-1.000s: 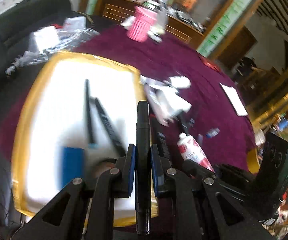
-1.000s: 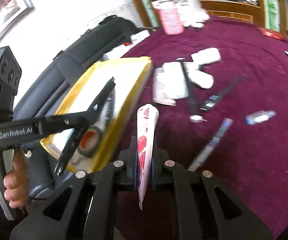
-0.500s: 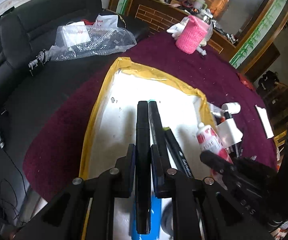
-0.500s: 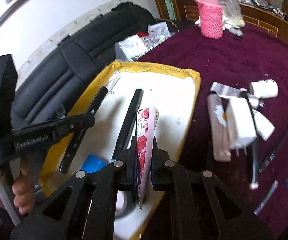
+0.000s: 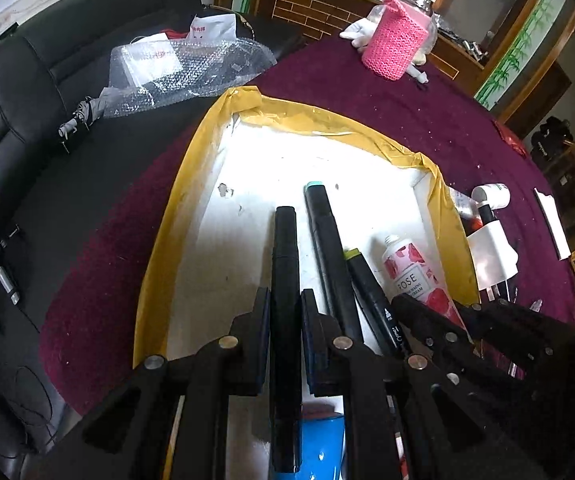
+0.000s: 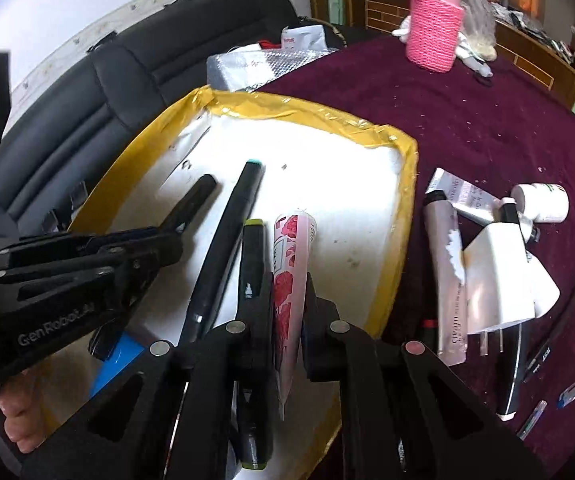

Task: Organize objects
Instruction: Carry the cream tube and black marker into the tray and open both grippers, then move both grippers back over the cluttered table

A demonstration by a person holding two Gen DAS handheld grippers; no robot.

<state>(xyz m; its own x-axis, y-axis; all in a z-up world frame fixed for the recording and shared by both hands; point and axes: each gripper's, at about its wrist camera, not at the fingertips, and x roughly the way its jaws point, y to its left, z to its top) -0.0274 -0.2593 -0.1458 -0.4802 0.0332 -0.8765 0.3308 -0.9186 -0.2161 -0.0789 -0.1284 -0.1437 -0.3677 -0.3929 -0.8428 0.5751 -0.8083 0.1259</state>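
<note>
Markers and a rose cream tube [image 6: 293,264] are going into the white tray [image 5: 327,128] with its yellow-taped rim. Left gripper [image 5: 284,316] is clamped on a black marker [image 5: 285,280] above the tray floor; right gripper [image 6: 289,300] grips the tube beside two markers lying there. Both tools crowd one corner, so releasing carelessly could knock them together or roll the lying markers askew.
</note>
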